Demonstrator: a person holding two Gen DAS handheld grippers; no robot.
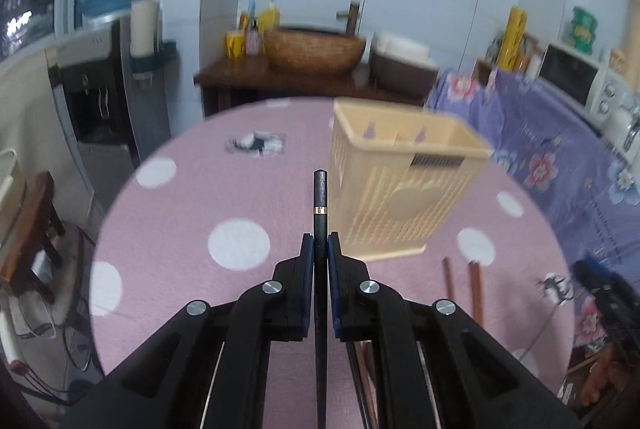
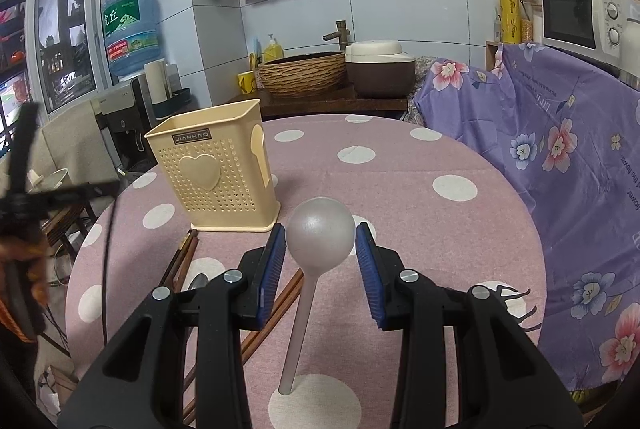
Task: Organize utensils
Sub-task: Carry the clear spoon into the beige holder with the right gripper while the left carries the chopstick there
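In the left wrist view, the left tongs pinch a black chopstick between their blue pads. The stick runs straight up the middle of the view, with a thin gold band partway along it and its blunt end above the pads. It hangs over the pink, white-dotted table. To the right of the stick stands a cream perforated holder, upright on the cloth, blurred, with a heart shape on its front wall and a dark label near its rim. Right of the holder's base lie two brown chopsticks flat on the table, side by side. At the far right edge a dark blurred shape shows; what it is cannot be told.

In the right wrist view, the holder stands at the left on the table, near the edge. Below its base several brown chopsticks lie on the cloth, partly hidden behind the tongs, with the bowl of a metal spoon beside them. The right tongs stand spread, and a grey ladle lies between the pads with its round bowl away from the camera and its handle toward it. The pads do not press on the bowl; gaps show on both sides.
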